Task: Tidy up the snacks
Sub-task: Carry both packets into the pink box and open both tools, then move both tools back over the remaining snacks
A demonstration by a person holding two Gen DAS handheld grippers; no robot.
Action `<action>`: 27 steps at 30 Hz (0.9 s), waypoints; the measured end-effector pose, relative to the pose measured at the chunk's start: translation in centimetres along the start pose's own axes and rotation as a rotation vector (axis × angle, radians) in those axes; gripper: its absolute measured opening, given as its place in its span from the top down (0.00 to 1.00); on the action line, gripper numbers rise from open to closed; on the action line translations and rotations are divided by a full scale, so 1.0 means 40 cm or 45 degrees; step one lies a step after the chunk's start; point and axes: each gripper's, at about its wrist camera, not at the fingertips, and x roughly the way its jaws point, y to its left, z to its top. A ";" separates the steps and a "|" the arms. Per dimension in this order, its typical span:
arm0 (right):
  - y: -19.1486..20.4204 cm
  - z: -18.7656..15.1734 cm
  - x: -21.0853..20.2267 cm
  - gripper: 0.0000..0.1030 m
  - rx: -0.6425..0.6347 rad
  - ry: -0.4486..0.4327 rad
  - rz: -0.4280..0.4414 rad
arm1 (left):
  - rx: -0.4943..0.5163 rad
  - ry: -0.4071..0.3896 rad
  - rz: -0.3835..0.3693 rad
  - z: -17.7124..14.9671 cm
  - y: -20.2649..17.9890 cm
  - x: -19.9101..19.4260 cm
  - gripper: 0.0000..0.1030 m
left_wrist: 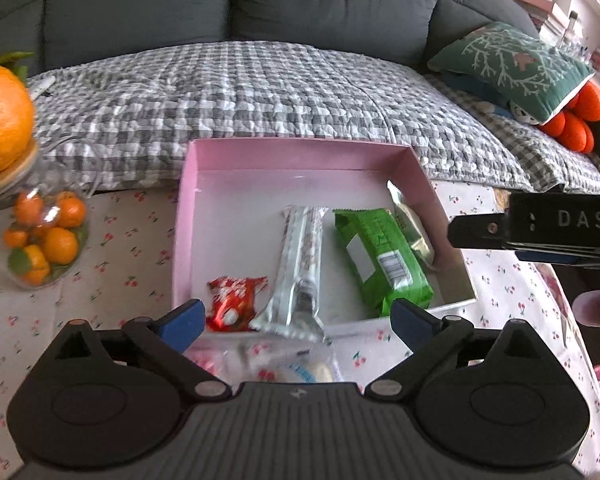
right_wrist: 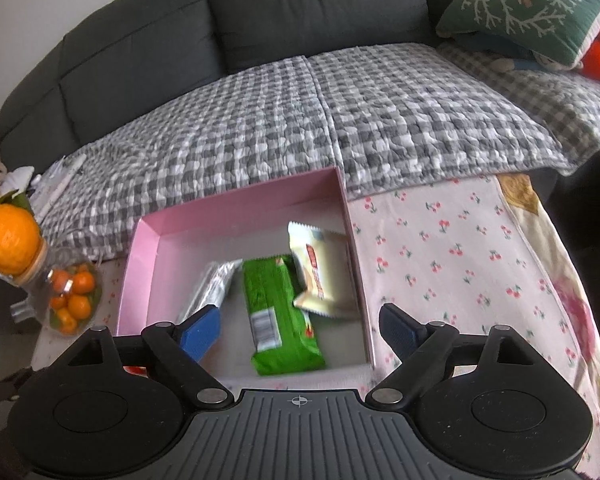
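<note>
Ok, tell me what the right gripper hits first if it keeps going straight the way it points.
Probably the green snack pack lying in the pink box: it sits centred between the open right gripper fingers. Depth is hard to judge, so the box's near wall could come first.

We see open floor in the pink box (left_wrist: 188, 216) at its upper left and middle. Its right half is taken by the green packet (left_wrist: 382, 258), the cream packet (right_wrist: 322, 276) and the silver bar (left_wrist: 300, 272). At far left the glass jar of oranges (left_wrist: 44, 236) narrows the bare tablecloth (left_wrist: 124, 248).
</note>
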 end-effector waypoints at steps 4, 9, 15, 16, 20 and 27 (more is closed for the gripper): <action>0.010 -0.025 -0.034 0.12 -0.021 0.022 -0.014 | -0.005 0.017 0.018 -0.018 0.008 -0.034 0.03; 0.034 -0.055 -0.079 0.11 -0.060 0.037 -0.018 | 0.004 0.026 0.039 -0.042 0.012 -0.077 0.02; 0.064 -0.093 -0.120 0.08 -0.099 0.059 -0.004 | 0.010 0.023 0.061 -0.068 0.021 -0.121 0.01; 0.070 -0.101 -0.124 0.08 -0.110 0.064 -0.009 | 0.014 0.025 0.066 -0.075 0.024 -0.127 0.01; 0.081 -0.127 -0.136 0.08 -0.133 0.080 -0.008 | 0.016 0.033 0.086 -0.096 0.039 -0.142 0.01; 0.071 -0.175 -0.129 0.08 -0.124 0.092 0.003 | -0.016 0.019 0.078 -0.142 0.078 -0.150 0.01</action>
